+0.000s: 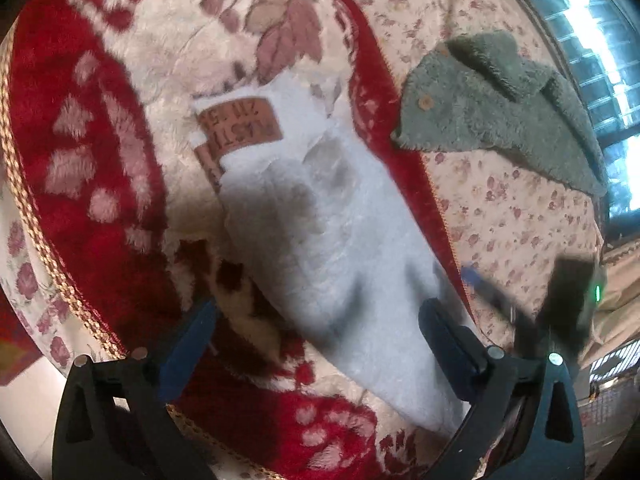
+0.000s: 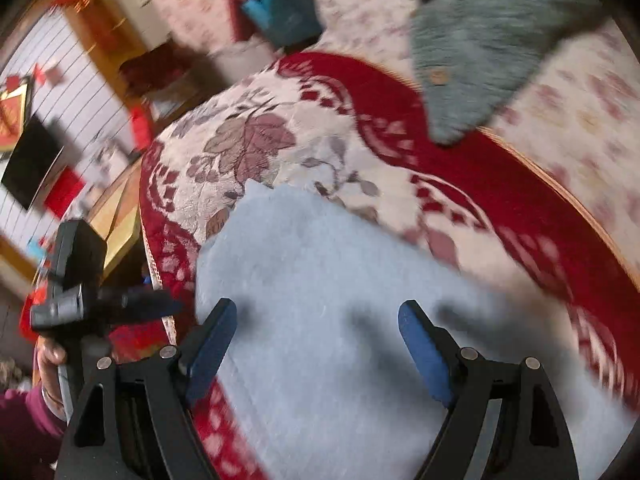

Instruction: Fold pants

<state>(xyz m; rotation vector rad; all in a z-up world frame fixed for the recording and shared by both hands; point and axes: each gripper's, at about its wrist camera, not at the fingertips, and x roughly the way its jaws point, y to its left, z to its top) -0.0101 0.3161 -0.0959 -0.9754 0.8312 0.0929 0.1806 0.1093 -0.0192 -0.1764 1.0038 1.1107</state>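
Pants (image 1: 320, 216) — white, fleecy, lying lengthwise on the red blanket (image 1: 80, 184), waist patch at 11 o'clock. Left gripper (image 1: 316, 320) and right gripper (image 2: 316, 320) both gape wide, empty (views blurred). Likely risk — pinching blanket pile with the fleece; green garment (image 1: 500, 112) lies at 2 o'clock.

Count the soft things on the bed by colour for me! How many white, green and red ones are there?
White: 1, the fluffy pants
Green: 1, the fuzzy garment with a button
Red and cream: 1, the plush blanket under the pants
Total: 3
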